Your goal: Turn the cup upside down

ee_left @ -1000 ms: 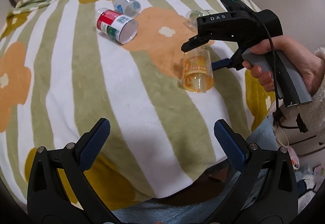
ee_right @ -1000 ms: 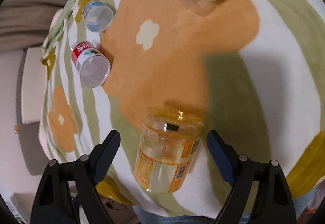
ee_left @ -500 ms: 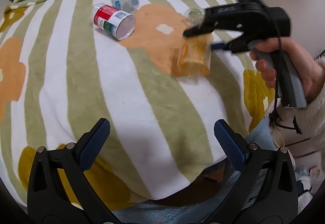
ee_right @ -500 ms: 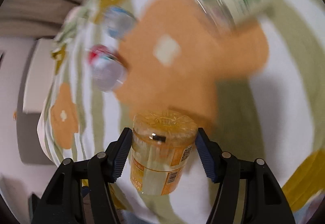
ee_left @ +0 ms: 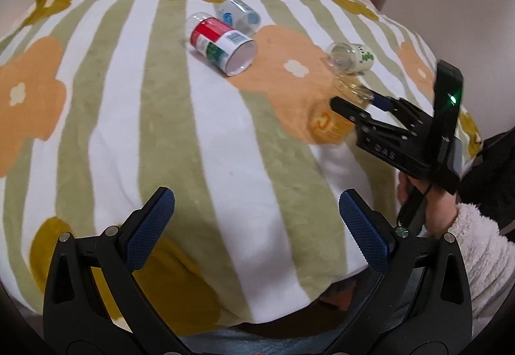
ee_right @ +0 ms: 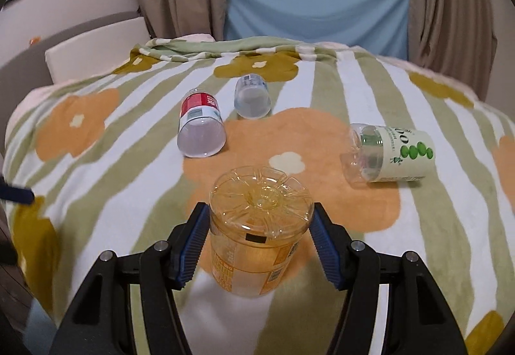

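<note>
My right gripper is shut on a clear orange cup. The cup stands base up and mouth down over the striped flower blanket. In the left wrist view the right gripper holds the orange cup at the right of the blanket. My left gripper is open and empty, low over the blanket's near edge.
Three other cups lie on their sides: a red and white one, a small blue-labelled one, and a white one with green dots. Curtains and a blue panel are behind the blanket.
My right gripper closed on the orange cup that lay on its side, lifted it and turned it base up. The left gripper stayed open and shifted slightly.
</note>
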`<act>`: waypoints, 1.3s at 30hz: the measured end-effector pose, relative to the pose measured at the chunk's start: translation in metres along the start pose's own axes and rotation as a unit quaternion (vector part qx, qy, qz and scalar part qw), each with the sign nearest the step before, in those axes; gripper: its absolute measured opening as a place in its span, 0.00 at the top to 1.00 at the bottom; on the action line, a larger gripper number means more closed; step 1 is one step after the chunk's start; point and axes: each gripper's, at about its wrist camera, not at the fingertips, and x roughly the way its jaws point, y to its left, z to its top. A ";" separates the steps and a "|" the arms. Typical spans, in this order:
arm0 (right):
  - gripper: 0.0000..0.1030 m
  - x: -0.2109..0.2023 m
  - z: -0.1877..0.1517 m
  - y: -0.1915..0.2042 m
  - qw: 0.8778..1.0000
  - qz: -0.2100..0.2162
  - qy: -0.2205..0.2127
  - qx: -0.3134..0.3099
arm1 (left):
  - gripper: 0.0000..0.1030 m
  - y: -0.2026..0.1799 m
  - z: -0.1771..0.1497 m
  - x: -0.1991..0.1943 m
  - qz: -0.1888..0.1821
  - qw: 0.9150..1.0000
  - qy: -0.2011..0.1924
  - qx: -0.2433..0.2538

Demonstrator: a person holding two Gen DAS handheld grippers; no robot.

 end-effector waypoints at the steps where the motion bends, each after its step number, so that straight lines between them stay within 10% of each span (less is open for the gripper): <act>1: 0.43 0.000 0.000 0.005 1.000 -0.003 -0.001 -0.008 | 0.01 0.001 0.000 0.000 -0.001 1.000 0.000 -0.002; 18: 0.43 -0.003 -0.010 0.010 0.999 0.015 0.013 -0.047 | 0.01 -0.005 0.003 0.004 -0.008 1.000 0.003 0.005; 24: 0.01 -0.005 -0.008 0.008 0.999 0.034 0.026 -0.029 | 0.01 -0.013 0.005 -0.003 -0.002 1.000 -0.005 0.013; 39: 0.00 -0.078 0.018 -0.007 0.999 -0.015 -0.012 -0.032 | 0.01 -0.046 0.032 -0.035 0.022 0.997 -0.072 0.032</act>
